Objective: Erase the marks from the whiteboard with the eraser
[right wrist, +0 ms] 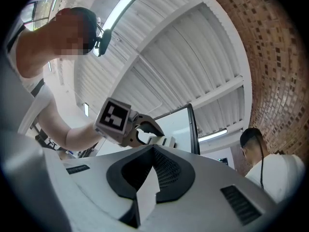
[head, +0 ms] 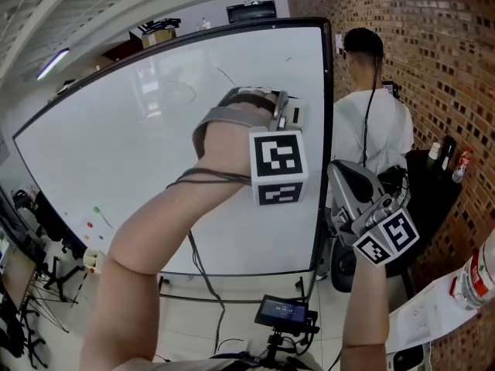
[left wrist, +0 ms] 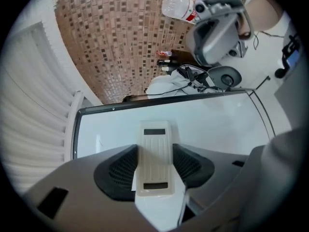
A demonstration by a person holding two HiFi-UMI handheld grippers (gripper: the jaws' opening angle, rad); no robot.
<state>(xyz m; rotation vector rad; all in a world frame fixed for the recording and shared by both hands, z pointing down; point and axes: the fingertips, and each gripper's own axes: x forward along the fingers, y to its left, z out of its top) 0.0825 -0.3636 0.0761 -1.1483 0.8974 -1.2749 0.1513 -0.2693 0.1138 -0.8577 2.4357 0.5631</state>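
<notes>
A large whiteboard (head: 139, 161) fills the head view. It carries thin dark strokes (head: 182, 91) near its top and small coloured dots (head: 96, 210) at the lower left. My left gripper (head: 283, 111) is at the board's upper right, shut on a cream eraser (head: 295, 116). In the left gripper view the eraser (left wrist: 154, 153) sits between the black pads (left wrist: 116, 170) with its far end against the white board (left wrist: 207, 124). My right gripper (head: 342, 171) hangs lower right, off the board, jaws together and empty (right wrist: 153, 151).
A person in a white shirt (head: 373, 122) stands just right of the board's black frame (head: 328, 130), in front of a brick wall (head: 433, 52). A dark table with bottles (head: 445, 157) is beyond. A plastic bottle (head: 479, 273) lies at the right edge, and a small screen (head: 282, 311) sits below.
</notes>
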